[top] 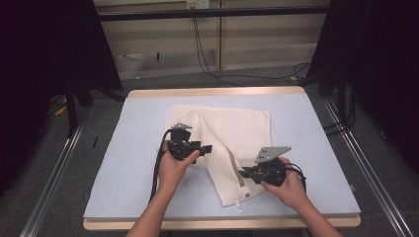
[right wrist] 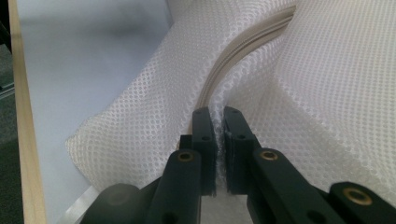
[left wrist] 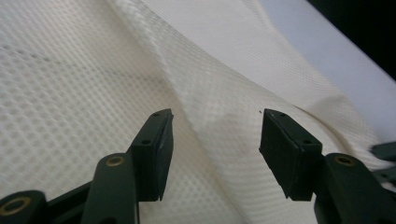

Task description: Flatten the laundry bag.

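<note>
Right tongs (right wrist: 218,140) pinch the towel (top: 232,131) hem at lower center to anchor the fold, while left tongs (left wrist: 215,140) hover half-open over the cloth, gripping nothing.

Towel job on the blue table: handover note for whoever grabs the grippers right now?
Left gripper: open, fingers apart above the towel, nothing between them.
Right gripper: shut on the towel, pinching the fabric beside its hemmed edge near the front right.
Towel: cream waffle cloth on the blue table, partly folded; a flap lies diagonally across it, running toward the front corner with the small tag.
Done: one fold seems laid over, and the right side is gripped.
Left: probably take a fresh hold with the left gripper, then finish and square up the fold; edges are not aligned yet.
</note>
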`<act>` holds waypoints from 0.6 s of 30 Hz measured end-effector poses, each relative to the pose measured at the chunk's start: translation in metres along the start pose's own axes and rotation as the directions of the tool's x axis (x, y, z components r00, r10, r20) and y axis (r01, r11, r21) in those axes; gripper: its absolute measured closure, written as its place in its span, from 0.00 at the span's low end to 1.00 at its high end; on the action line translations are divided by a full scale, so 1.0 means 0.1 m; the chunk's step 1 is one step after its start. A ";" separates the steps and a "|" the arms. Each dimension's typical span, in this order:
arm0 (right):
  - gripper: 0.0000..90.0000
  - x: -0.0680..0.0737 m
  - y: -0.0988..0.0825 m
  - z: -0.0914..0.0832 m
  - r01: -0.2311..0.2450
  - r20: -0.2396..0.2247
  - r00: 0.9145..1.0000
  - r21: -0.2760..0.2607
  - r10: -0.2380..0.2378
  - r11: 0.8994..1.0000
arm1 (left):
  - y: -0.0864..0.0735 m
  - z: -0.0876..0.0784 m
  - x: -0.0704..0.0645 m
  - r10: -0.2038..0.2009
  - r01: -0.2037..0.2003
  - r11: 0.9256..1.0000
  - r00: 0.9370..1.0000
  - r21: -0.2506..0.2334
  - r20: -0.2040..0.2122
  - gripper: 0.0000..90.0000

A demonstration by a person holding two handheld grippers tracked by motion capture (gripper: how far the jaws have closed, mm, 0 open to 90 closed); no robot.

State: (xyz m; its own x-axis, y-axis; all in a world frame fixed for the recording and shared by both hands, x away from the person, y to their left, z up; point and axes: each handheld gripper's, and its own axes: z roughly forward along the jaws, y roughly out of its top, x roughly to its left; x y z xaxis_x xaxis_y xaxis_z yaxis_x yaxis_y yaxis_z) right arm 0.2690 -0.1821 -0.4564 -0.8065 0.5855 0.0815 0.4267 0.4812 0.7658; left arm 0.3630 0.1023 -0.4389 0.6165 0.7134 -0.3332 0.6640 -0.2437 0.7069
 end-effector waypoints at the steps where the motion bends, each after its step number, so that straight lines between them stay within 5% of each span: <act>1: 0.95 0.01 0.00 -0.01 0.000 -0.001 1.000 0.001 0.000 1.000 | 0.01 0.01 0.02 -0.002 0.002 1.000 1.000 0.000 0.008 0.47; 6: 0.95 0.02 -0.01 -0.01 0.007 -0.007 1.000 0.000 -0.007 1.000 | 0.04 0.05 0.05 -0.027 0.028 0.999 0.999 -0.025 0.040 0.49; 18: 0.93 0.02 -0.02 -0.01 -0.002 -0.009 1.000 -0.008 0.002 1.000 | 0.06 0.05 0.02 -0.008 0.008 1.000 0.999 -0.001 0.031 0.97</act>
State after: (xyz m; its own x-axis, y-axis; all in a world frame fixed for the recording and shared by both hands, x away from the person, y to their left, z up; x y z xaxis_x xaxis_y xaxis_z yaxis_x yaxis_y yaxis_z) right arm 0.2657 -0.1825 -0.4572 -0.8092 0.5808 0.0888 0.4254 0.4749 0.7704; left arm 0.3704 0.0993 -0.4386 0.6241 0.6946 -0.3579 0.6684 -0.2374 0.7048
